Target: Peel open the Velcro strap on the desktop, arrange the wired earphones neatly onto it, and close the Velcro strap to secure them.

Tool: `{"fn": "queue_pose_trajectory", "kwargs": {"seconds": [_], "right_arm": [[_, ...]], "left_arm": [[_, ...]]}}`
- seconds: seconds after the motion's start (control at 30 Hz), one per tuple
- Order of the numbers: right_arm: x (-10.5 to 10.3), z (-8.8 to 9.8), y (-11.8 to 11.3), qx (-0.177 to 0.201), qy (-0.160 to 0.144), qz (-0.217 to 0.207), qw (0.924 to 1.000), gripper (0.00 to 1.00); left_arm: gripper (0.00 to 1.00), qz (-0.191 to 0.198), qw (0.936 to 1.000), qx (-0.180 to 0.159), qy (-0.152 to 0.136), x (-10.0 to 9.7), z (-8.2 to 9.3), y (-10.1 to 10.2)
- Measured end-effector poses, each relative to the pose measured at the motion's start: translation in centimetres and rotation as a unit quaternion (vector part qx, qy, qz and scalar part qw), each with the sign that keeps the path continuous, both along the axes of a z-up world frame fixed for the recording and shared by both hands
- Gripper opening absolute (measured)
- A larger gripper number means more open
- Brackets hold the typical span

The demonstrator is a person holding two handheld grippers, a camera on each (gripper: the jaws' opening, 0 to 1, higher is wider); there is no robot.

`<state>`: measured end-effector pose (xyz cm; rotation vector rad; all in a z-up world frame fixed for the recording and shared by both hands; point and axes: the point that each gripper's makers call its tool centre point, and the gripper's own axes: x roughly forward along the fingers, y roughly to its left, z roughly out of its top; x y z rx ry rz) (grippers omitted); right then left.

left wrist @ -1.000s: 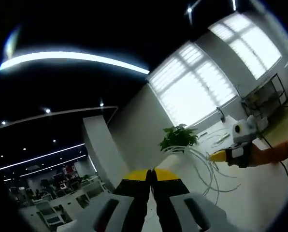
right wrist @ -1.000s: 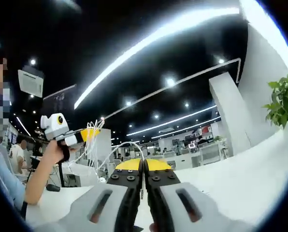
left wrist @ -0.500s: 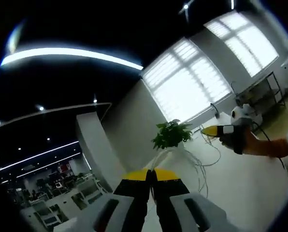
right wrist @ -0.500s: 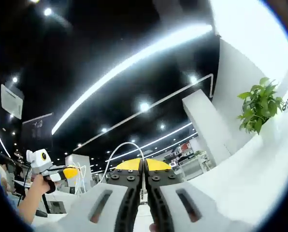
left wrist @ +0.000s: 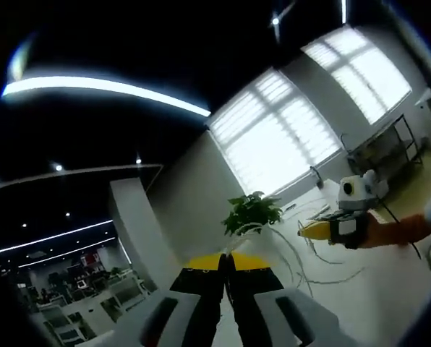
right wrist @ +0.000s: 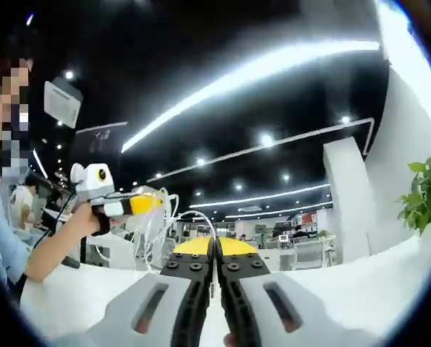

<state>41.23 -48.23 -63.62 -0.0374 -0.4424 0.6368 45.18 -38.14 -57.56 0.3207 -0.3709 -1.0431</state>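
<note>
Both grippers clenched on the thin, limp, light earphone cable [right wrist: 154, 224], left gripper [right wrist: 139, 204] and right gripper [left wrist: 313, 231] holding loops aloft above the worktop [right wrist: 360, 278]; tangle-prone, so grip the bunched coil, not the ends.

White earphones [left wrist: 302, 249] cable, loose loops, dangling between both claws

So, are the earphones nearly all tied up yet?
Not nearly. In hand: the thin white earphone wire is up off the white desk, pinched by the left gripper and the right gripper, with its loops dangling loose. Left to do: coiling it tidily, laying it on the Velcro strap and closing that. I can't tell whether the strap has been peeled open.
</note>
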Motion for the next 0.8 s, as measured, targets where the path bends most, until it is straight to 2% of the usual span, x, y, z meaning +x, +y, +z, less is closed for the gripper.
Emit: {"fn": "queue_pose_trajectory", "kwargs": {"seconds": [0.1, 0.23, 0.43, 0.57, 0.6, 0.67, 0.8], "right_arm": [[0.6, -1.9, 1.9, -0.044, 0.024, 0.011, 0.9987, 0.04], [1.8, -3.7, 2.7, -0.081, 0.046, 0.008, 0.9956, 0.04], [2.4, -5.2, 3.6, -0.098, 0.067, 0.021, 0.9928, 0.04], [2.2, -4.6, 3.1, -0.079, 0.053, 0.02, 0.9953, 0.04], [2.1, -4.1, 2.9, -0.074, 0.038, 0.014, 0.9965, 0.04], [1.7, -3.3, 2.5, -0.069, 0.02, 0.005, 0.9974, 0.04], [1.3, -2.1, 1.6, -0.059, 0.003, -0.004, 0.9983, 0.04]], "left_arm": [[0.06, -0.013, 0.9998, -0.01, 0.005, -0.6, 0.2, 0.0], [0.06, -0.044, 0.9986, -0.025, 0.016, -1.7, 0.4, -0.3], [0.06, -0.092, 0.9943, -0.039, 0.037, -3.2, 0.3, -1.3], [0.06, -0.131, 0.9893, -0.029, 0.056, -4.4, -0.6, -2.3], [0.06, -0.137, 0.9886, -0.024, 0.057, -4.5, -0.9, -2.6], [0.06, -0.144, 0.9876, -0.014, 0.06, -4.9, -1.6, -3.2], [0.06, -0.147, 0.9871, 0.017, 0.06, -5.1, -3.3, -4.6]]}}
